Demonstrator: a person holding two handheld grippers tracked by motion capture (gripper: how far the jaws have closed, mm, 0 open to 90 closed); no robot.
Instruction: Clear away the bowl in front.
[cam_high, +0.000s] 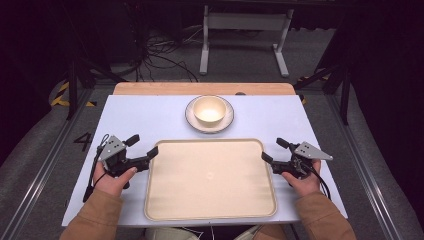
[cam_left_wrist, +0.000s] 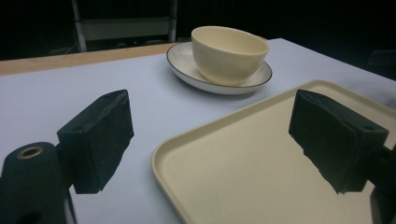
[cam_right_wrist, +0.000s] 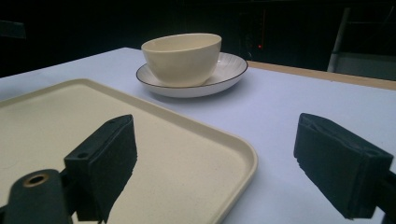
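Flanking the tray (cam_high: 210, 180) in the lower middle of the frame, the left hand-held gripper (cam_high: 143, 150) and right hand-held gripper (cam_high: 272, 151) both sit with jaws wide and nothing between them, each straddling a near corner edge. Looks like the setup step, nothing gripped yet. Further back, at upper centre on the counter (cam_high: 150, 120), a cream bowl (cam_high: 209, 109) sits on a plate (cam_high: 192, 118). My guess: next either closes on the tray rim or reaches for the bowl.
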